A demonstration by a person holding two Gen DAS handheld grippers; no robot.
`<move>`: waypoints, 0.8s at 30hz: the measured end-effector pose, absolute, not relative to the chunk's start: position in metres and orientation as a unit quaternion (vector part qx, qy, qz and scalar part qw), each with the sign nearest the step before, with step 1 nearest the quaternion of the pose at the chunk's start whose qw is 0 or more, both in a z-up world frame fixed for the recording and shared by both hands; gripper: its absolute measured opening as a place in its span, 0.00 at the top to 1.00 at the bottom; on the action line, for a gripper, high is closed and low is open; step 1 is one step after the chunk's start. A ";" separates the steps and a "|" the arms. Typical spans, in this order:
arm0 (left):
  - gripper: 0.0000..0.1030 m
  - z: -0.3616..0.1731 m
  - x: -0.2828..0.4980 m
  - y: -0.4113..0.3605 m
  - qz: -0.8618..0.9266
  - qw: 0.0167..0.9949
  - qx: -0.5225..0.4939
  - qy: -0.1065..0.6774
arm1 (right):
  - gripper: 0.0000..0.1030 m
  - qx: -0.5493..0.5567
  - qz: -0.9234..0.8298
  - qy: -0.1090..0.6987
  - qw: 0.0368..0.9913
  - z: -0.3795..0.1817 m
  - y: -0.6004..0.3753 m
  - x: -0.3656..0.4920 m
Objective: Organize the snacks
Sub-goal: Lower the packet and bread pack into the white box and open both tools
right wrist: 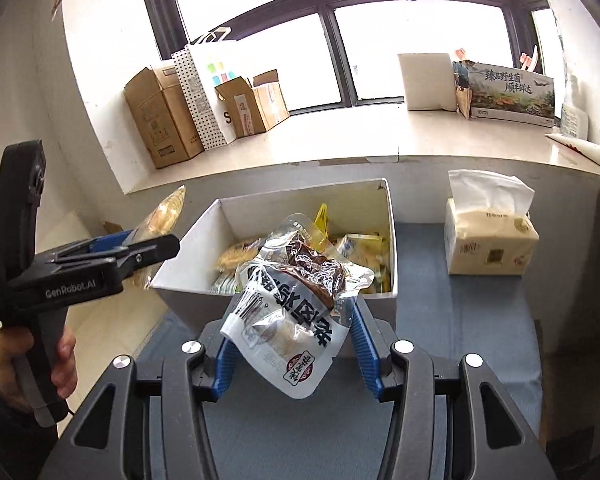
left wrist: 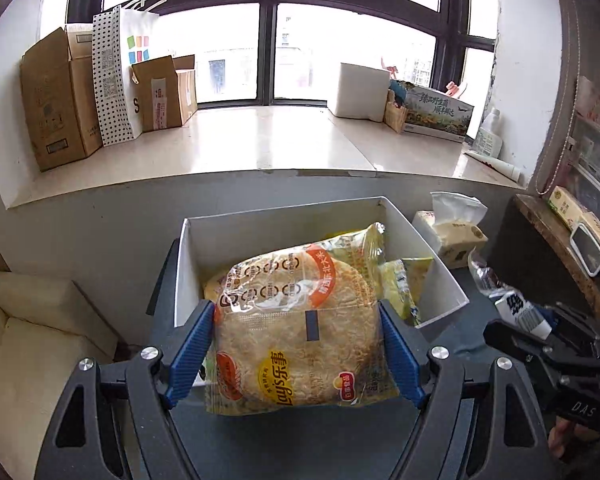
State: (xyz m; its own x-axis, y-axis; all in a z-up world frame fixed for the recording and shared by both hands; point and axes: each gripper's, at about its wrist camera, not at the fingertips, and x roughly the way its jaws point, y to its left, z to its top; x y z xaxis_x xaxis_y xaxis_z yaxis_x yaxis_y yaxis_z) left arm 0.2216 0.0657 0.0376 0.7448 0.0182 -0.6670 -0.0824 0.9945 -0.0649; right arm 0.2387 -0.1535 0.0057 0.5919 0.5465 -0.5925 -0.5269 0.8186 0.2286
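left gripper [left wrist: 296, 344] pinching rice cracker pack [left wrist: 296, 332] wide; right gripper [right wrist: 292, 344] clamped on silver pouch [right wrist: 296, 312].

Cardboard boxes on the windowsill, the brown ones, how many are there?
2. A tall brown cardboard box stands at the sill's left end. A shorter brown cardboard box with open flaps stands just right of the dotted paper bag. More may hide behind them.

We count 2 grippers: left gripper [left wrist: 298, 354], right gripper [right wrist: 294, 346]. 1 white bin [right wrist: 384, 200]. 1 Lay's rice-cracker pkt [left wrist: 296, 344], 1 silver snack pouch [right wrist: 288, 320], several yellow pkts in bin, exact no. unclear. 1 tissue pack [right wrist: 490, 240]. Sill: 3 cardboard boxes approx, 1 dotted paper bag [left wrist: 112, 80], 1 white box [left wrist: 358, 90].
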 end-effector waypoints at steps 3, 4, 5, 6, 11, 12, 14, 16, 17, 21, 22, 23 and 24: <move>0.19 0.034 0.251 0.075 0.036 0.932 -0.041 0.359 | 0.47 0.016 0.303 0.338 0.891 0.013 -0.136 0.281; 0.19 0.031 0.259 0.078 0.040 0.931 -0.042 0.361 | 0.47 0.017 0.299 0.345 0.890 0.013 -0.131 0.295; 0.19 0.028 0.266 0.080 0.041 0.929 -0.043 0.365 | 0.47 0.016 0.294 0.349 0.890 0.013 -0.127 0.308; 0.19 0.024 0.272 0.082 0.036 0.927 -0.046 0.370 | 0.47 0.012 0.287 0.352 0.891 0.012 -0.123 0.320; 0.04 0.006 0.287 0.086 0.029 0.919 -0.051 0.390 | 0.18 0.013 0.248 0.390 0.887 0.002 -0.111 0.365; 0.00 0.003 0.287 0.086 0.028 0.918 -0.049 0.392 | 0.07 0.023 0.249 0.399 0.882 0.000 -0.111 0.372; 0.00 -0.001 0.282 0.085 0.024 0.920 -0.043 0.389 | 0.02 0.041 0.248 0.400 0.881 -0.003 -0.114 0.375; 0.00 -0.004 0.280 0.083 0.015 0.918 -0.040 0.394 | 0.00 0.050 0.247 0.392 0.885 -0.004 -0.118 0.372; 0.00 -0.005 0.279 0.083 0.013 0.917 -0.038 0.396 | 0.00 0.053 0.248 0.390 0.885 -0.004 -0.120 0.369; 0.00 0.003 0.268 0.078 0.029 0.926 -0.026 0.375 | 0.00 0.049 0.243 0.380 0.891 -0.003 -0.125 0.362; 0.00 0.006 0.265 0.077 0.032 0.929 -0.024 0.367 | 0.00 0.046 0.243 0.376 0.893 -0.001 -0.125 0.359; 0.00 0.008 0.261 0.074 0.034 0.932 -0.020 0.361 | 0.00 0.046 0.245 0.372 0.894 0.002 -0.125 0.355; 0.00 0.009 0.258 0.071 0.036 0.933 -0.014 0.359 | 0.00 0.052 0.251 0.366 0.895 0.004 -0.127 0.351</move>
